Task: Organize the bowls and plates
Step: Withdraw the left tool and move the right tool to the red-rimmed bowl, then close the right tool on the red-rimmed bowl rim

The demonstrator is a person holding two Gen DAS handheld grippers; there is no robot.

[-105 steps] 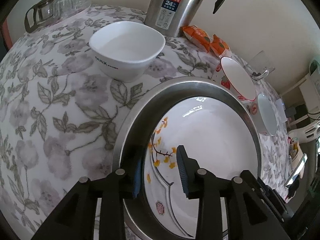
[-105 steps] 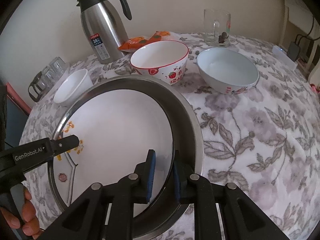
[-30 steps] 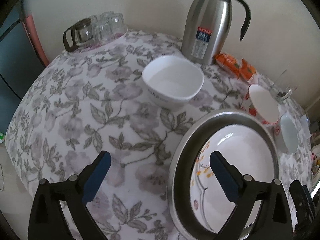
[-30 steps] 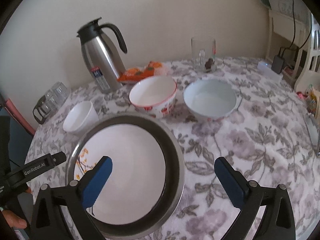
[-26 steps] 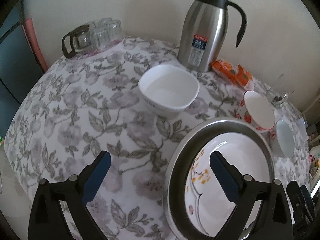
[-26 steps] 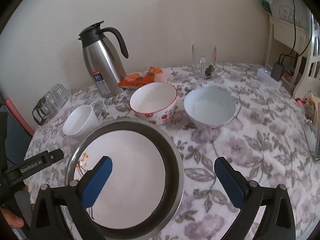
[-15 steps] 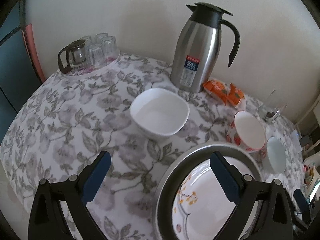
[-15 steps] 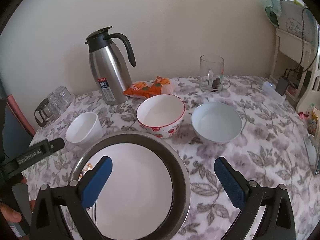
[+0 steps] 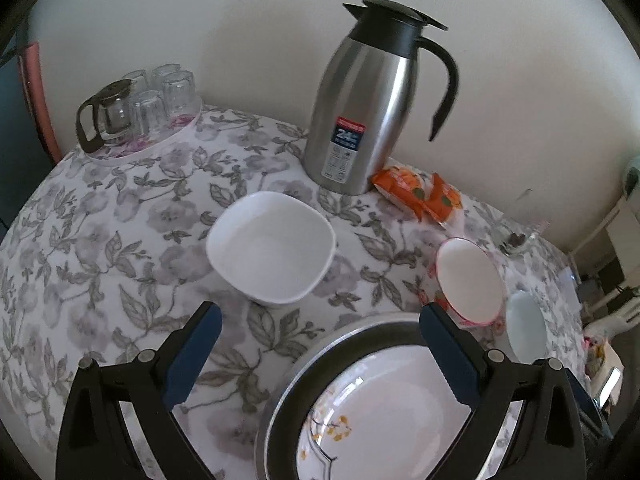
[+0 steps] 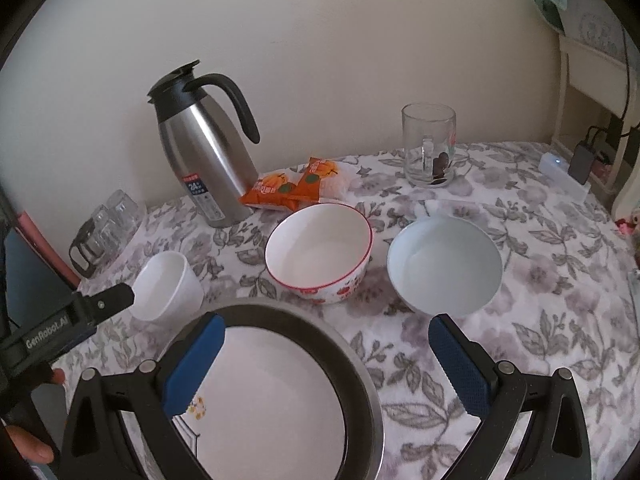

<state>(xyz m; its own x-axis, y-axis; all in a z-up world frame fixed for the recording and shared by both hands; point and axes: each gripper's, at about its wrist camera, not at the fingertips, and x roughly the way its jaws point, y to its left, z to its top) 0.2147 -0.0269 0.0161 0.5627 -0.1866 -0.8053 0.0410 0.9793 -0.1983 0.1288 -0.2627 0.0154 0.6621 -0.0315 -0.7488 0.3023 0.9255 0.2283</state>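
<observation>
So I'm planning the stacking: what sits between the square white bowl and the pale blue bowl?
The red-rimmed strawberry bowl, seen in the right wrist view between square white bowl and pale blue bowl.

Both wrist views look down across the table (image 9: 100, 216) from above its near edge (steeply) — sharing the jug (image 9: 360, 120) and bowls.

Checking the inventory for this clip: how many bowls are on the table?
3. A square white bowl at left, a red-rimmed strawberry bowl in the middle, a pale blue bowl at right, all behind the steel tray holding a plate.
</observation>
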